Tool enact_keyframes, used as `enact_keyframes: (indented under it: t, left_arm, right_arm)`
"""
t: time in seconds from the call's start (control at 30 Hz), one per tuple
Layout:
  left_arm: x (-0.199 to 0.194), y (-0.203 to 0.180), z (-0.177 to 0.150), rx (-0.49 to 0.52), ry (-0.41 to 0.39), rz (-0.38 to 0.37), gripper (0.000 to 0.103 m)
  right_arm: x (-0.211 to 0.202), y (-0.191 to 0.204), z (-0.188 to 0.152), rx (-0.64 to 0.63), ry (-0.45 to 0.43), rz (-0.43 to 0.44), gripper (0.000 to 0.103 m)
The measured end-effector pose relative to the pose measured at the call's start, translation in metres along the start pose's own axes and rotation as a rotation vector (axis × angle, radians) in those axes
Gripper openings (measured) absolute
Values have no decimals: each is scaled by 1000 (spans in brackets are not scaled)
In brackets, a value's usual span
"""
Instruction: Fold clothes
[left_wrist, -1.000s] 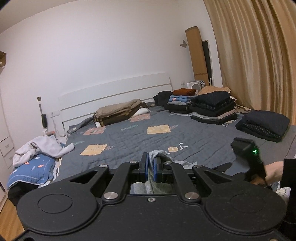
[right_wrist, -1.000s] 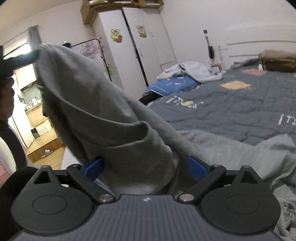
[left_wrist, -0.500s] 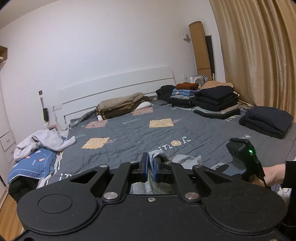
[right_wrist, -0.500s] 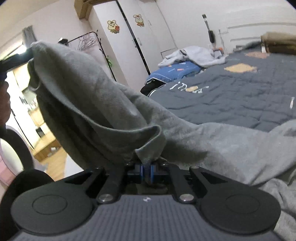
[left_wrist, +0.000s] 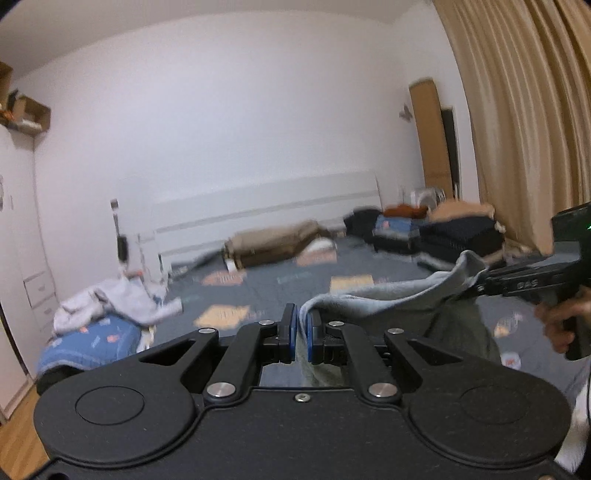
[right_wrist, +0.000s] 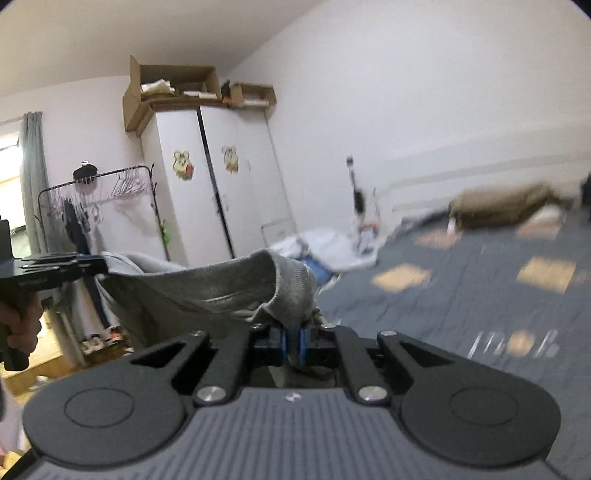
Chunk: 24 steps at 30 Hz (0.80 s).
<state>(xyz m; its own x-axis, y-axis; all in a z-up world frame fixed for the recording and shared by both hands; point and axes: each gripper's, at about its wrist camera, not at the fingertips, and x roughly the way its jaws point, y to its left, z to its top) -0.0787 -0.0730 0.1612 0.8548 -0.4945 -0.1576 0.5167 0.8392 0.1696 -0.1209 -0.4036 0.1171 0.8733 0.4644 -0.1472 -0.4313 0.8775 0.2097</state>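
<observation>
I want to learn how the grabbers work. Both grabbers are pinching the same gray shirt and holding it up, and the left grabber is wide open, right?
Not quite. The left gripper isn't wide open: the left wrist view shows its blue pads closed on the gray shirt. The rest is right: the right gripper pinches the same shirt, held up between them.

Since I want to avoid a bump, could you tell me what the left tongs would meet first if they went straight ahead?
The left tongs, shut on the grey garment, point over the bed toward the tan folded pile and the headboard. The way looks free until there, though depth is unclear.
</observation>
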Motion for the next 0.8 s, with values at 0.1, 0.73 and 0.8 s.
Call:
enact_keyframes:
  t: [0.1,0.73,0.8]
  left_arm:
    - [-11,6,27,-19,-43,-4,0]
    - [-2,-127,-88,190,23,-185,78]
    - [10,-133,-95,187,21,-175,78]
  right_arm:
    - [-16,9,39,-42,-32,-39,6]
    - [-29,46,84,-70,12,-84,6]
    - [-29,46,82,-70,19,-81,6]
